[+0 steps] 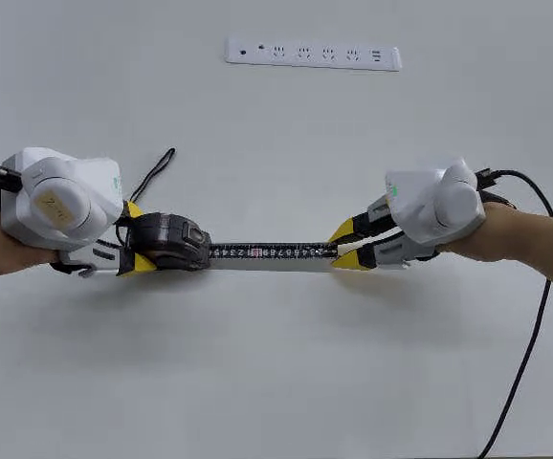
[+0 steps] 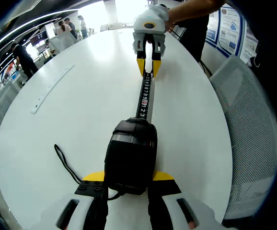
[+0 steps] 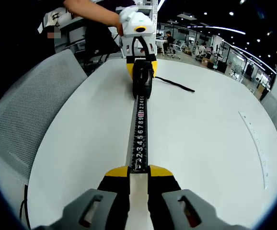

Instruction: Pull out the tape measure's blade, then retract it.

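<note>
Near edge: bare white table (image 1: 276,382); a black cable (image 1: 535,316) trails down past your right forearm.
Left gripper: your left gripper (image 1: 139,237) clamps the tape measure's black case (image 2: 130,153) by its sides, jaws pressed onto it. The case sits low, at or just above the tabletop.
Right gripper: your right gripper (image 1: 342,247) pinches the free end of the blade (image 3: 139,136) between its yellow tips, jaws nearly together.
Blade: runs straight between your two grippers, low over the table, numbers face up, no kink to be seen.
Progress: the pull-out looks underway or done, with a short stretch drawn. Whether you mean to draw more, I cannot tell. Retraction not yet begun.
Left to do: bring the tip back to the case mouth. A guided feed seems safer than a free release, since the blade may snap back.
Behind case: wrist strap (image 1: 152,177) lies loose on the table.
Far: power strip (image 1: 313,54), well apart from the work.
</note>
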The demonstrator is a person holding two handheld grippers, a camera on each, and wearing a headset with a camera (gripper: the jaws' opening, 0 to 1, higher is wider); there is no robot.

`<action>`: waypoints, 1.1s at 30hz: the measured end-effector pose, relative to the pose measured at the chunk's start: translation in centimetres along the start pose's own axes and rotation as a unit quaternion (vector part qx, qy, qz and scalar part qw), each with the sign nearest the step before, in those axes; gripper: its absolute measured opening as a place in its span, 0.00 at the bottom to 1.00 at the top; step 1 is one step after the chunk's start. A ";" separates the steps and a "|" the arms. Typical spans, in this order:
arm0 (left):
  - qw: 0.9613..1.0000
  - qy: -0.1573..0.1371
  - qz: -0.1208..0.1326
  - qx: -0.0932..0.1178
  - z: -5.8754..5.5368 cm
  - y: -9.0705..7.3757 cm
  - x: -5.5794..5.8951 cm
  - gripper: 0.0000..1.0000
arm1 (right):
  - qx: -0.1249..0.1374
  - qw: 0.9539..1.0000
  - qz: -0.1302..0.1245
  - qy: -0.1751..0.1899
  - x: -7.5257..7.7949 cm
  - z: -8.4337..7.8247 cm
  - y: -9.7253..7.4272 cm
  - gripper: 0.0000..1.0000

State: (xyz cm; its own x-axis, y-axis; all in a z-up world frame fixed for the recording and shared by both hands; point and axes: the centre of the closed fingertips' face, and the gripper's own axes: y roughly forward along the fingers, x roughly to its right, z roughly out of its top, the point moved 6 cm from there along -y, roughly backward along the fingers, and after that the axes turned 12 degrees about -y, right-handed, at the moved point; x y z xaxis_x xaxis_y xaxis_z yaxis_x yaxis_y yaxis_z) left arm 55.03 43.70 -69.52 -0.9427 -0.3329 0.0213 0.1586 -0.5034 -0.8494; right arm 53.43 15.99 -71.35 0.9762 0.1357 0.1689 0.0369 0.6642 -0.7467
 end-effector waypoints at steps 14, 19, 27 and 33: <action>1.000 0.000 0.001 -0.002 0.1 0.2 0.1 0.29 | -0.015 1.000 -0.002 0.007 -0.8 -2.1 -2.1 0.11; 1.000 0.001 0.001 -0.004 0.1 0.2 0.2 0.29 | -0.023 1.000 -0.002 0.010 -1.0 -3.1 -3.1 0.11; 1.000 0.003 0.001 -0.008 0.1 0.2 0.1 0.29 | -0.034 0.999 -0.003 0.018 -1.5 -4.5 -4.4 0.11; 1.000 0.003 0.002 -0.009 0.2 0.2 0.1 0.29 | -0.039 0.999 -0.003 0.020 -1.6 -5.0 -4.7 0.11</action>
State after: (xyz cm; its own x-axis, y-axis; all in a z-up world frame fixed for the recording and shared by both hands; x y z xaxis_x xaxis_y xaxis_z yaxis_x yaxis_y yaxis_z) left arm 55.01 43.44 -69.57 -0.9440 -0.3295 0.0145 0.1571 -0.4876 -0.8588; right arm 52.79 8.98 -71.35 0.9836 0.1018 0.1487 0.0574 0.6055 -0.7937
